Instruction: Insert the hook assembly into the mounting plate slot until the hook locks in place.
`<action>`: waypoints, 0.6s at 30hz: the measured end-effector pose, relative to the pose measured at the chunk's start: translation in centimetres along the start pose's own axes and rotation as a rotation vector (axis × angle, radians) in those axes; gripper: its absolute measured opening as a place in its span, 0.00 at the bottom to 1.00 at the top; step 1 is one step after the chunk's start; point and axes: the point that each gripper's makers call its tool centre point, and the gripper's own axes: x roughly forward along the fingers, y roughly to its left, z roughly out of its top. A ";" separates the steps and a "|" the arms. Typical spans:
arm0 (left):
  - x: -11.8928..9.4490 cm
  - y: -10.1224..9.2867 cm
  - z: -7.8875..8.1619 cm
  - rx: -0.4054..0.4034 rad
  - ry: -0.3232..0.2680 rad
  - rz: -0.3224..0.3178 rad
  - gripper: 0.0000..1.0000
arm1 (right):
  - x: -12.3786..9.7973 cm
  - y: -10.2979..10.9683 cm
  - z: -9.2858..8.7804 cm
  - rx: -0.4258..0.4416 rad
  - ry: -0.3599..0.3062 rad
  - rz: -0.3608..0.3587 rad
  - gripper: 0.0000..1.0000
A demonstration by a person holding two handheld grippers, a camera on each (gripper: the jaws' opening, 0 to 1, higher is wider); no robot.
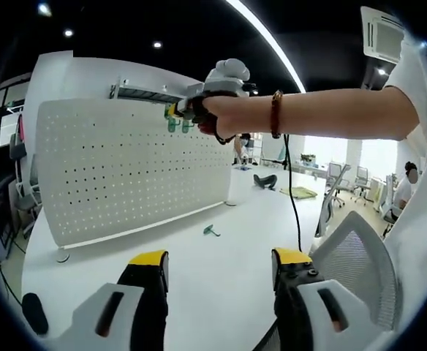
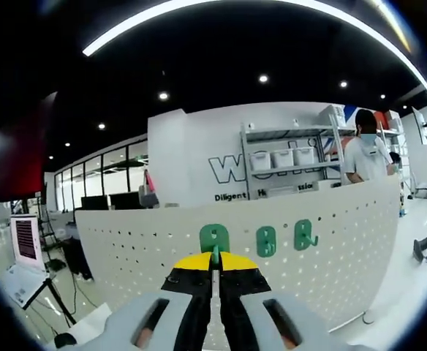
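1. The person's arm stretches to the top of the white pegboard (image 1: 129, 168), holding the right gripper (image 2: 213, 265) closed on a green hook (image 2: 214, 241).
2. The left gripper (image 1: 219, 265) is open above the table (image 1: 221, 270).
3. Wall letters read "Diligent".

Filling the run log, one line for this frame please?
stage: inserting hook | right gripper: shut on green hook at pegboard | left gripper: open | spare hook on table
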 end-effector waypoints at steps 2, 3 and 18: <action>0.0 0.1 0.0 0.005 0.003 0.001 0.59 | 0.3 -0.1 -0.1 -0.001 0.003 -0.005 0.01; 0.1 0.2 0.0 0.004 0.004 0.001 0.59 | 0.4 -0.2 -0.2 0.002 0.009 -0.003 0.01; -0.2 1.0 -0.2 -0.012 0.003 0.018 0.60 | 2.7 0.0 -0.8 0.000 0.016 -0.025 0.01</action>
